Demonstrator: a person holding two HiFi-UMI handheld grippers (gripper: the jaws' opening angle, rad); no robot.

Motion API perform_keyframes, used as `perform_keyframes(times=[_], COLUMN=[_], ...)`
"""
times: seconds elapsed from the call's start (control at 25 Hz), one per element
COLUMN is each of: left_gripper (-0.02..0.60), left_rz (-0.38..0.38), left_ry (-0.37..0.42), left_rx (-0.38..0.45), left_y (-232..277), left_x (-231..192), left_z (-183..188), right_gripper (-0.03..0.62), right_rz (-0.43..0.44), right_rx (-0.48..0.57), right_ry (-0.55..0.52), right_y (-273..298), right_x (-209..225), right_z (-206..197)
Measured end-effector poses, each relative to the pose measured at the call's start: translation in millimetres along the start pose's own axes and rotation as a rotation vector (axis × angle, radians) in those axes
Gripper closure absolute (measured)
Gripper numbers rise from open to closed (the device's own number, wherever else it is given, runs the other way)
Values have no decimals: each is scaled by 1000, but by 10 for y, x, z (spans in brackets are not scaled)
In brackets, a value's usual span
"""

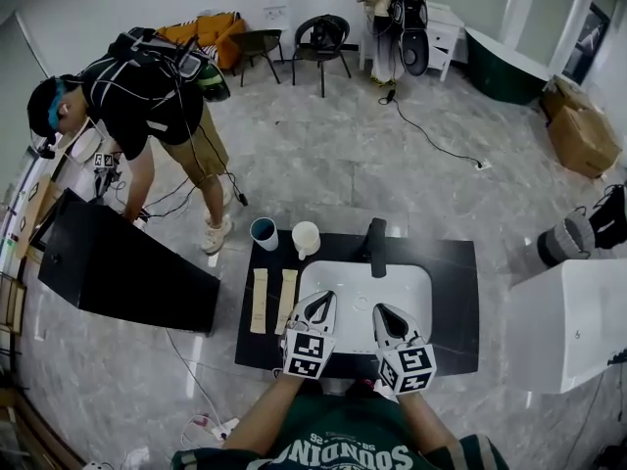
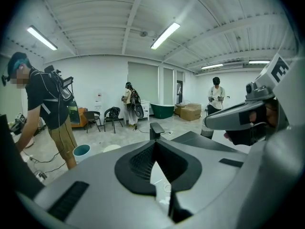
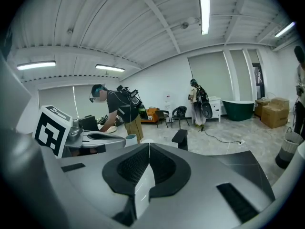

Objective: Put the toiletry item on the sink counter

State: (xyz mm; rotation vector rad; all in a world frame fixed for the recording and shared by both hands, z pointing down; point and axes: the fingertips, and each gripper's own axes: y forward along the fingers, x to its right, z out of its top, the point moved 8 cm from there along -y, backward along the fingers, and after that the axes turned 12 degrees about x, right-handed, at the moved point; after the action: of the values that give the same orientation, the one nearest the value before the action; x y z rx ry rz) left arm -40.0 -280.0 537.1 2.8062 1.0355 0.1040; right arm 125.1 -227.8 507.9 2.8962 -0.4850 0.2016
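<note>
Left gripper, right gripper hovered over white basin, my jaws pressed together, empty. Two beige toiletry packets lay on black counter left of basin, print unreadable, hidden in both gripper views.

Closed left tongs point toward the faucet.

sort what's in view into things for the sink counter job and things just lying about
For the job: sink counter; two pale flat packets, likely the toiletry items; left gripper and right gripper, both shut and empty.

Lying about: blue cup, white cup, black cabinet, chairs, cardboard boxes, green bathtub.
</note>
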Motion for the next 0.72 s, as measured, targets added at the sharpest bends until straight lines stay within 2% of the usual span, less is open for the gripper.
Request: perform_keyframes(times=[0.36,0.72], left_gripper=[572,572], left_rz=[-37,-53], left_ry=[-3,-32], left_rx=[-41,-95], left_y=[130,137], left_x=[196,240], left_z=[-66,-236], right_gripper=[553,553], right_rz=[15,27], right_rx=[-11,-19], right_ry=[8,16], right_y=[-32,-1], right_x=[158,115], right_z=[-31,-57])
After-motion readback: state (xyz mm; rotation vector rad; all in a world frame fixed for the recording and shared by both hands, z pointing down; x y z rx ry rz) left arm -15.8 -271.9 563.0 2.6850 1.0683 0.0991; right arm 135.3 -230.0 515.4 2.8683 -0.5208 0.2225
